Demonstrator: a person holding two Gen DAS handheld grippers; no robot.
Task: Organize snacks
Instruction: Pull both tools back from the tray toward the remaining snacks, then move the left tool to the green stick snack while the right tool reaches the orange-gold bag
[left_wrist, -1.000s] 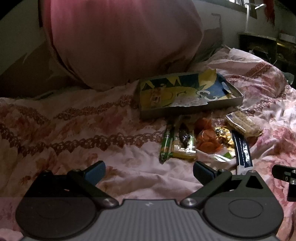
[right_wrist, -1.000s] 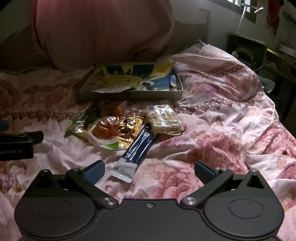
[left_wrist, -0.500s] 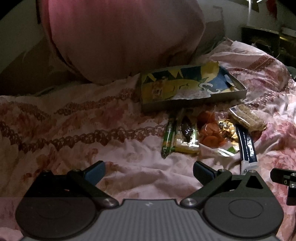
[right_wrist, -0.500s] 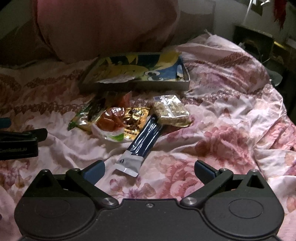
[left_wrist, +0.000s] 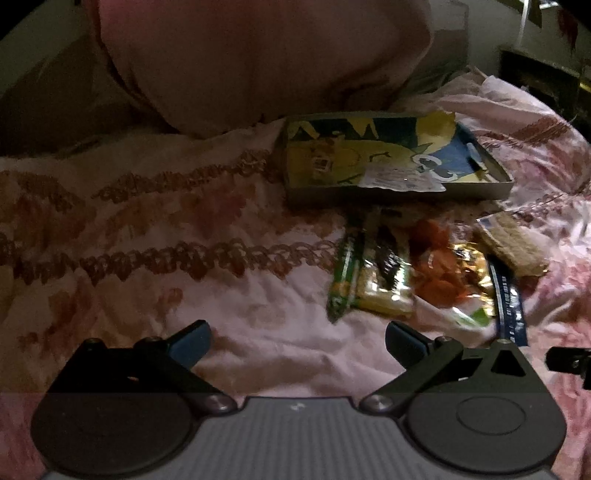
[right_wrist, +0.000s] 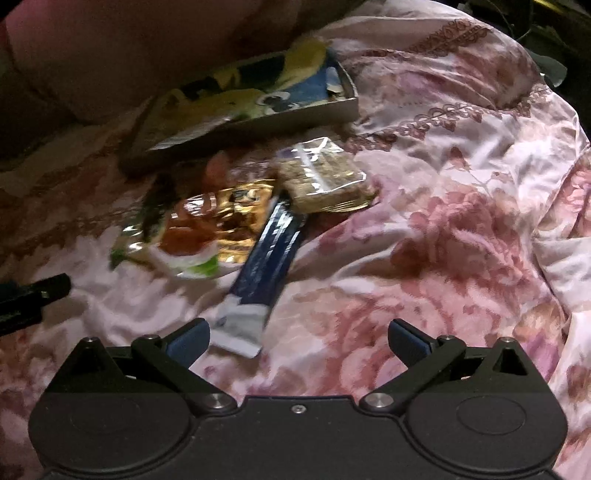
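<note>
Several snacks lie in a heap on a floral bedspread in front of a shallow cartoon-printed box (left_wrist: 399, 192) (right_wrist: 332, 109). The heap holds a green stick pack (left_wrist: 343, 273), a yellow bar (left_wrist: 384, 291), an orange-and-gold bag (left_wrist: 443, 273) (right_wrist: 210, 225), a dark blue bar (left_wrist: 508, 299) (right_wrist: 269, 254) and a clear-wrapped cereal bar (left_wrist: 513, 243) (right_wrist: 325, 181). My left gripper (left_wrist: 297, 339) is open and empty, short of the heap's left end. My right gripper (right_wrist: 297, 338) is open, its left finger beside the blue bar's white end.
A big pink pillow (left_wrist: 258, 62) lies behind the box. The rumpled floral bedspread (right_wrist: 443, 229) spreads out to the right and left of the heap. Dark furniture (left_wrist: 535, 74) stands beyond the bed at the far right.
Both grippers have moved forward and down toward the heap. The right view has tilted, and the blue bar's end now lies by its left finger. Both stay open.
</note>
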